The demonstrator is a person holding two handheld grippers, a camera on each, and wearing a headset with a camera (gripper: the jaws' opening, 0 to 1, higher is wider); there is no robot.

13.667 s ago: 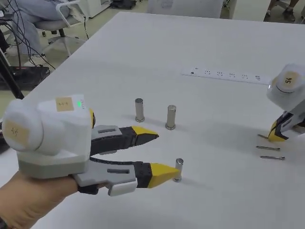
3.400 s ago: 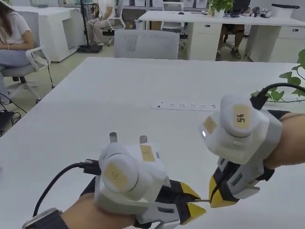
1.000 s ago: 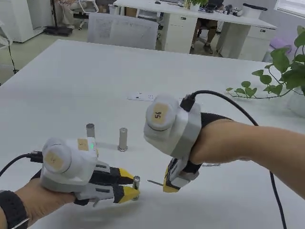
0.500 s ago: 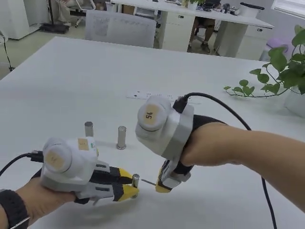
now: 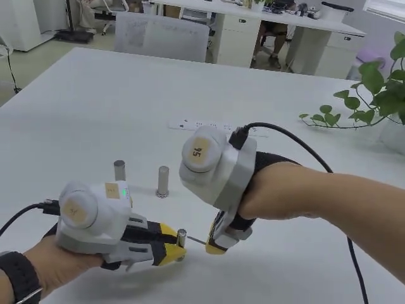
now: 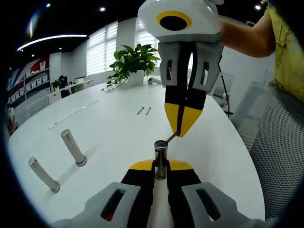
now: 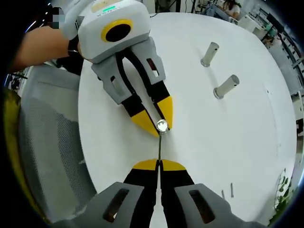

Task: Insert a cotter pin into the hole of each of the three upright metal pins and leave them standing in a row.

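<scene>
Clamping the short bright steel pin (image 6: pixel 161 159) low on its shank, the left gripper (image 5: pixel 174 248) has its yellow-tipped jaws closed on it and holds it upright on the white table (image 5: pixel 285 190), on the near part of the surface in the head view. The right gripper (image 7: pixel 159 165) has its jaws pressed together on the tail of the thin grey wire cotter pin (image 7: pixel 159 145). The free end of the wire points at the head of the steel pin and lies at or just inside the cross-hole; the pictures do not settle which. The two other steel pins (image 5: pixel 164 180) stand upright and unheld farther back on the table, well apart from the work. Two spare cotter pins (image 6: pixel 141 110) lie flat side by side beyond the right gripper.

Handling, as a judgement:
- **Steel pin:** It is rigid, smooth and narrow-footed, so it will tip readily under a side load. The low grip on the shank, clear of the hole, is the correct hold.
- **Cotter pin:** It is light and springy, and will bend or swivel between the jaws if pressed off-axis. Hold it at the end away from the tip and feed it straight along the hole's line with light force.
</scene>
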